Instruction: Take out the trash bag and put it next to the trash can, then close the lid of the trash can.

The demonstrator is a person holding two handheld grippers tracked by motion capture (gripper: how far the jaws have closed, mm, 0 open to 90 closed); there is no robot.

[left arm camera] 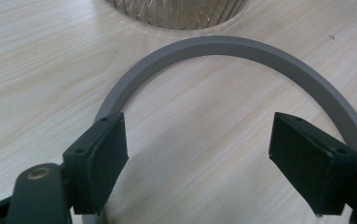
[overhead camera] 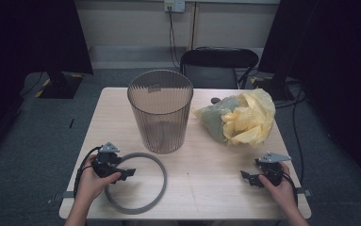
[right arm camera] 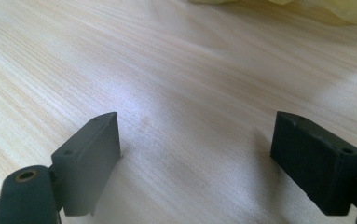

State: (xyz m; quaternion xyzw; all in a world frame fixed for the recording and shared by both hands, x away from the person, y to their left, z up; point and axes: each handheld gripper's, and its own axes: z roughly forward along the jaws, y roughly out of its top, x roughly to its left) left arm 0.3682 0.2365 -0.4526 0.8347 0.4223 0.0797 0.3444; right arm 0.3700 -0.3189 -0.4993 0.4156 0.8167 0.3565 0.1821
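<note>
So, grey ring lies flat on the wooden table, front left, just in front of the ribbed translucent bin, which stands upright; from the high view ring and bin base look close, touching or not I cannot tell. Left gripper sits over the ring's left part, jaws spread wide and holding nothing. In the left gripper view the ring arcs across between and beyond the two black pads, its left limb running under the left pad and its right limb passing beside the right pad; whether the pads touch it I cannot tell. Bin base shows at the top edge there. Right gripper is at the table's front right, well apart from the ring, jaws also wide apart, empty, over bare wood. Yellow plastic bag lies crumpled at right, beside the bin, with a grey-green part on its left. Black chair stands behind the table.
</note>
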